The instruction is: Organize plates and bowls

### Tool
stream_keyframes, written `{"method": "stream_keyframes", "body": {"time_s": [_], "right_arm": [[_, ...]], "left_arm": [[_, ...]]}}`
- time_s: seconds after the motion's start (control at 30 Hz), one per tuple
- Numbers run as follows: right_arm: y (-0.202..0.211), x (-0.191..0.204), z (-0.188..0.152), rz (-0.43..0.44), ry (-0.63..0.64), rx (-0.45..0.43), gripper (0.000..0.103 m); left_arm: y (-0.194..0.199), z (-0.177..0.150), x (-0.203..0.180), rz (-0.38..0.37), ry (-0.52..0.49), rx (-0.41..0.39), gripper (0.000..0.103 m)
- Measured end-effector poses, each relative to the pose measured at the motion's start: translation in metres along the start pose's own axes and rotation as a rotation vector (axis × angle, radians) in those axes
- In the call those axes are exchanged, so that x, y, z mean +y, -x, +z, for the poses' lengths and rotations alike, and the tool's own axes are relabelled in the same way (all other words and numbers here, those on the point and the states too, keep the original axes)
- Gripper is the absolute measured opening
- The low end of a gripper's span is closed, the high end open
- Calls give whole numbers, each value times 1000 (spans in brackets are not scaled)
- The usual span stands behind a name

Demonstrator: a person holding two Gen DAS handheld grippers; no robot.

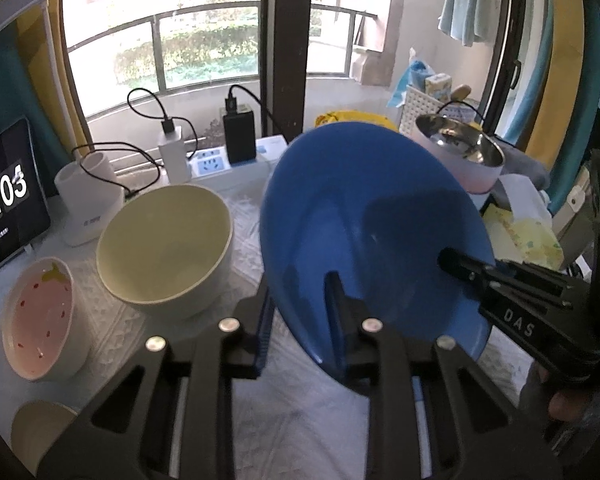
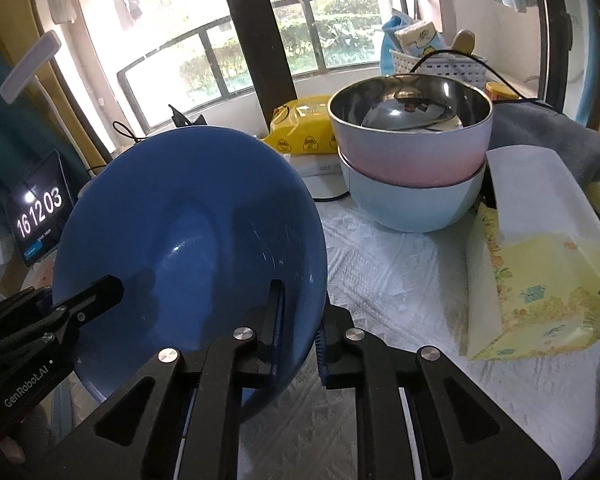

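Both grippers clamp the tilted blue plate's rim: left gripper (image 1: 300,320) on its left edge, right gripper (image 2: 300,328) on its right; the stacked bowls (image 2: 412,168) lie beyond, nearer the right hand.

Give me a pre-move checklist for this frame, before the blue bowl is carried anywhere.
1. Left gripper clamped on blue bowl rim: ok.
2. Right gripper clamped on the rim: ok.
3. Bowl level: not ok, steeply tilted.
4. Bowl empty: ok.
5. Cream bowl beside it free to receive: ok, empty.
6. Pink bowl nested in light blue bowl, seated: cannot tell.
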State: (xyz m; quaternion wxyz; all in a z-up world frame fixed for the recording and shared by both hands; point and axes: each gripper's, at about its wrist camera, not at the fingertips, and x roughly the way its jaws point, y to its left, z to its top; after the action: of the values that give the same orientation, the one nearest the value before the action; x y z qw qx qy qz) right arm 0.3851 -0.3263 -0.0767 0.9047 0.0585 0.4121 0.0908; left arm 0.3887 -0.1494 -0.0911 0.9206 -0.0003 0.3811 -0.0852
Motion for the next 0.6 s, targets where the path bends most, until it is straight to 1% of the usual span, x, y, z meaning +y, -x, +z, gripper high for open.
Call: {"method": "stream_keyframes", "body": {"time_s": [0.27, 0.6], "right_arm": [[18, 2, -3, -1, 1, -21, 14], [40, 11, -11, 2, 8, -45, 15]], "left_arm": [[18, -4, 0, -24, 6, -12, 25], [43, -13, 1, -31, 9, -36, 25]]}}
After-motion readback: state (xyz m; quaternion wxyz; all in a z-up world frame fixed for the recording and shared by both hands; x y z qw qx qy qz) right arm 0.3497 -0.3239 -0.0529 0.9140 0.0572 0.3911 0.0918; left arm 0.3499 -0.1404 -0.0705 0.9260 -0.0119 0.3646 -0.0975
